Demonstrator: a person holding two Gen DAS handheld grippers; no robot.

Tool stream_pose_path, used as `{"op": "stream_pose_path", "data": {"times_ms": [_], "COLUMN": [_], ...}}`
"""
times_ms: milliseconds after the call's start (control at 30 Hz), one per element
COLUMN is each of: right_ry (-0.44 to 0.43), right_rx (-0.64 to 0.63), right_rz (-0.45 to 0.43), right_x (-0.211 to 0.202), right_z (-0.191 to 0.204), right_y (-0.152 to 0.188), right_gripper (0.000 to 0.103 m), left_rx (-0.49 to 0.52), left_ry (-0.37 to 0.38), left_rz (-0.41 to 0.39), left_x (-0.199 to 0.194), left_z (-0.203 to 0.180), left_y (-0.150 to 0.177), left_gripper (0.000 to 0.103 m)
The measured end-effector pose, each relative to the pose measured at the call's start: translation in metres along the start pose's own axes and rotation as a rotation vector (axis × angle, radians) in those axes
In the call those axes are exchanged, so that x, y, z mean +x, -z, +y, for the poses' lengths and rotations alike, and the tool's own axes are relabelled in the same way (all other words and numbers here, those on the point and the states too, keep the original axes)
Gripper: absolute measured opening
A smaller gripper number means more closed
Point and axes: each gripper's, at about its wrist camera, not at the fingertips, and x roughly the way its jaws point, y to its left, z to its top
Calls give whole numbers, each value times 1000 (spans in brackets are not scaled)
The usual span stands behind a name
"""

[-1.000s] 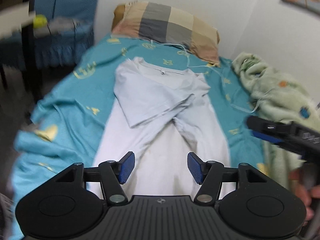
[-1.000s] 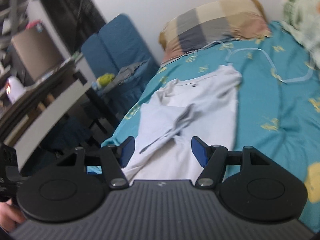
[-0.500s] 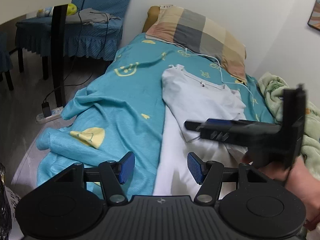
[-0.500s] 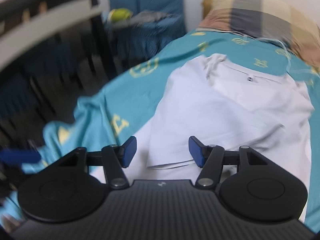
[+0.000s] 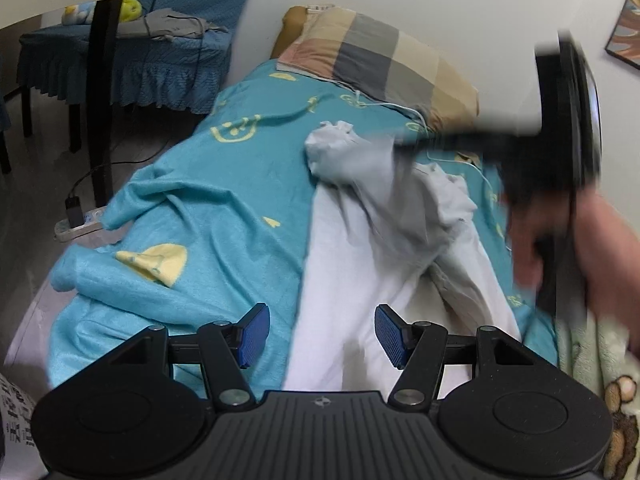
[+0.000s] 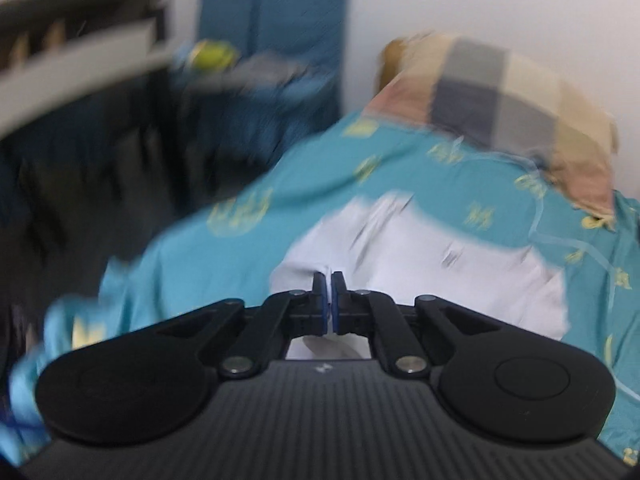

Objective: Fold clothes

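White garment lies lengthwise on the bed, on top of a teal bedsheet with yellow prints. Lower part of the garment is spread flat. Upper part is bunched and partly raised off the sheet, with a crumpled knot of cloth at its far left corner.

Left claw: jaws stand wide, nothing between the blue pads. It hovers over the near end of the bed. The garment's left edge runs down between the two pads in the left wrist view; the left pad sits over bare teal sheet, the right pad over white cloth. Contact with the cloth cannot be confirmed.

Right claw: jaws pressed together, a thin fold of the white garment pinched between the pads. In the left wrist view the same claw shows as a dark blurred bar reaching in from the right to the raised fabric, with the person's hand behind it, also blurred.

Surroundings: plaid pillow at the head of the bed against the wall; a thin white cable trails over the sheet just below it. Pale green fleece blanket at the right edge, beside the garment's lower part. Blue-covered chair left of the bed. Right wrist view is heavily motion-blurred.
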Motion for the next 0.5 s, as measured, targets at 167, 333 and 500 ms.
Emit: {"op": "stream_pose_path", "data": {"times_ms": [167,333,500], "right_ry": [93,198,266], "right_rx": [228,440,563], "right_rz": [-62,-47,52], "right_x": [16,47,91], "right_z": [-76,-156,-194], "right_y": [-35,-19,34], "right_gripper": [4,4,4], "left_rx": [54,73,78], "left_ry": [15,30,35], "left_rz": [14,28,52], "left_x": [8,15,25], "left_z": [-12,-14,-14], "left_y": [6,8,12], "left_gripper": [61,61,61]}}
